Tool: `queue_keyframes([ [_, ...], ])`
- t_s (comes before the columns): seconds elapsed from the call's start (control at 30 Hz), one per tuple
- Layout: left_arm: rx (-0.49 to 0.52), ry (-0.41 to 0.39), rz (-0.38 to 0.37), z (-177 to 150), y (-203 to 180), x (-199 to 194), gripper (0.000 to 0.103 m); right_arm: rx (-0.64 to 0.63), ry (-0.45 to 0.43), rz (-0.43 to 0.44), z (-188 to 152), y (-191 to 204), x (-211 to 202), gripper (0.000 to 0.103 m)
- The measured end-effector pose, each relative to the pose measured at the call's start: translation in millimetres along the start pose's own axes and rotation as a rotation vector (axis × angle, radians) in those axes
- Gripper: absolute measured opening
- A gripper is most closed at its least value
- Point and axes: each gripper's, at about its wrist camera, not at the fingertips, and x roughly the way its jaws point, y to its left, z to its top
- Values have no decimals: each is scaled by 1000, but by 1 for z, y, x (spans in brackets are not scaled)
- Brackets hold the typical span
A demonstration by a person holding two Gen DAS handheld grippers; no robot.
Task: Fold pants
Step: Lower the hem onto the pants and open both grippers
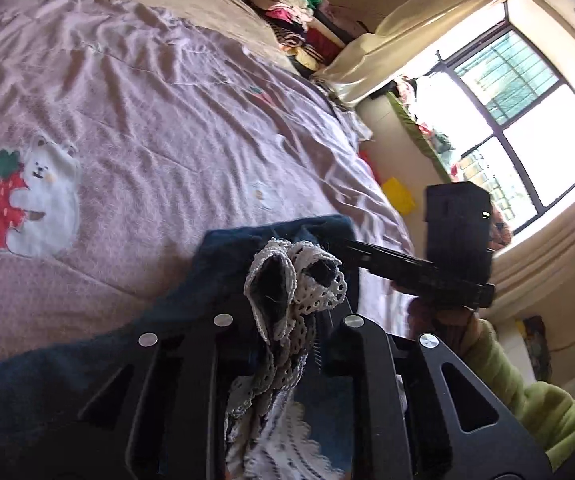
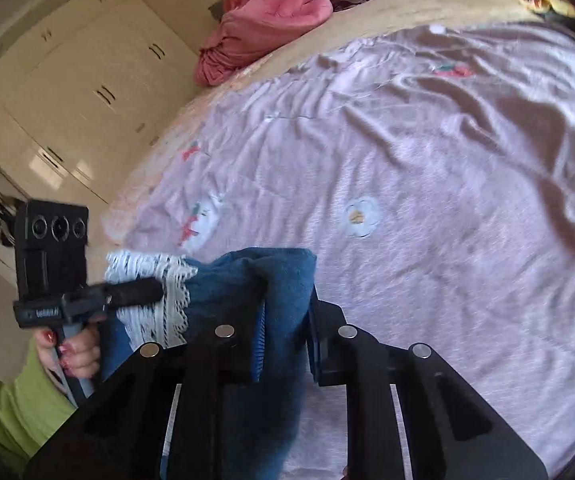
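Observation:
The pants (image 1: 223, 272) are dark blue with white lace trim (image 1: 287, 280). They hang bunched above a pink bedsheet (image 1: 147, 120). My left gripper (image 1: 285, 344) is shut on the lace-trimmed part of the pants. My right gripper (image 2: 283, 344) is shut on a blue fold of the pants (image 2: 275, 280). The lace trim (image 2: 163, 288) shows at the left of the right wrist view. Each gripper is seen from the other: the right one (image 1: 439, 272) at the right, the left one (image 2: 99, 296) at the left, both close together at the cloth.
The bedsheet (image 2: 407, 160) is wrinkled, with a strawberry bear print (image 1: 27, 200). Stacked clothes (image 1: 299, 20) lie beyond the bed. A pink garment (image 2: 263, 28) lies at the bed's far edge. A window (image 1: 527, 120) and white cupboards (image 2: 67, 100) flank the bed.

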Motion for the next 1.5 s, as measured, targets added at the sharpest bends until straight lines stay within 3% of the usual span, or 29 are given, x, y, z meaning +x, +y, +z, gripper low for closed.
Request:
queue_keyframes([
  [0.13,-32,16,102,1,16,11,12,-33,44,-54,0,0,17,16],
  [0.23,-59,24,124,-3,28,12,12,-69,66,-99,-2,3,30,22],
  [0.33,-78,31,127,-4,36,10,16,-73,70,-139,-6,2,35,34],
  [0.37,-77,33,128,-4,37,9,16,-63,67,-141,-6,0,35,41],
  [0.4,-76,31,132,-4,37,8,17,-46,63,-149,-6,-1,33,55],
  [0.43,-76,29,135,-4,36,7,17,-36,54,-152,-6,-2,29,60],
  [0.53,-61,19,155,-5,32,2,19,-28,18,-167,-8,-1,14,66],
  [0.63,-60,-2,175,-6,30,-5,28,-24,-16,-169,-11,3,-3,71],
  [0.7,-59,-15,192,-7,28,-11,35,-33,-34,-177,-15,10,-14,77],
  [0.8,-52,-48,226,-11,25,-27,37,-54,-42,-188,-22,21,-27,88],
  [1.03,-49,-109,320,-29,8,-63,60,-118,-51,-243,-45,45,-48,89],
  [1.1,-48,-128,340,-35,2,-72,61,-115,-53,-253,-51,48,-52,93],
  [1.5,-21,-186,357,-77,-38,-113,72,-133,-41,-228,-87,68,-64,94],
])
